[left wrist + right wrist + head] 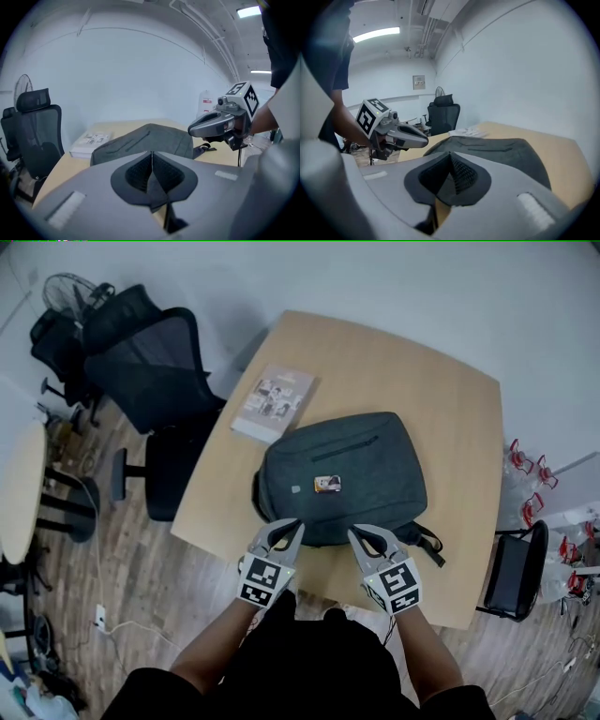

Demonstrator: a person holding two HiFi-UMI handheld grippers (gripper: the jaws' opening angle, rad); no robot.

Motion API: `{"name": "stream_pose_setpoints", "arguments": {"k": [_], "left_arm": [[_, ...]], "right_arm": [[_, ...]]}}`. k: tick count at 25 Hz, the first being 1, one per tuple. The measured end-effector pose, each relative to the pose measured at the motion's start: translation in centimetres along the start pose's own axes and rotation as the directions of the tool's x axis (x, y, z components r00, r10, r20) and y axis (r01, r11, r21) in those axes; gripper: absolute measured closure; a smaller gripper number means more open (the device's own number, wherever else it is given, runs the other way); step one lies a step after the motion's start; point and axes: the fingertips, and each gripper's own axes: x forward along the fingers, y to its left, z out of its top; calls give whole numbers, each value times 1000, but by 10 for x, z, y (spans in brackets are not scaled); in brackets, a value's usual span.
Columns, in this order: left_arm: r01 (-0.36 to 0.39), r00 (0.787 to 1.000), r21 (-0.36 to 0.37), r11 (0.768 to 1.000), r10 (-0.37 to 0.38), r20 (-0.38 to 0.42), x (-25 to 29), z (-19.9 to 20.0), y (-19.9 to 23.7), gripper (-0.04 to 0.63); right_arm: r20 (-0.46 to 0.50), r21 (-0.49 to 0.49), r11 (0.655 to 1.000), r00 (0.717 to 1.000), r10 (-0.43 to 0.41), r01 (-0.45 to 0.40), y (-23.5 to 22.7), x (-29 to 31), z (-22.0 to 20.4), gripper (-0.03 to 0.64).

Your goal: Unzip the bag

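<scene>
1. Grey bag [356, 460] is lying flat on the bench [431, 390], likely for zip access; zip state unclear.
2. Left gripper [297, 523] and right gripper [354, 532] are hovering at its near edge, fingers closed, holding nothing.

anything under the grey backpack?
The dark grey fabric backpack lies flat on the light wooden table. A black strap pokes out at its near right edge. Anything directly beneath is covered by the backpack.
</scene>
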Motion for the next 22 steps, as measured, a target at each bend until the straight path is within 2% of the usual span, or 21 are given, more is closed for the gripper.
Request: {"name": "stream_pose_setpoints", "arguments": {"k": [3, 6, 22], "left_arm": [[-18, 997, -9, 1000, 19, 74, 1, 25, 7, 571], [-19, 994, -6, 1000, 19, 106, 4, 40, 7, 575], [-20, 992, -19, 1000, 22, 121, 7, 50, 1, 575]], "right_arm": [[95, -14, 993, 989, -116, 118, -16, -13, 26, 615], [144, -13, 980, 970, -195, 199, -25, -26, 40, 615], [261, -1, 944, 911, -320, 331, -42, -49, 62, 615]]}}
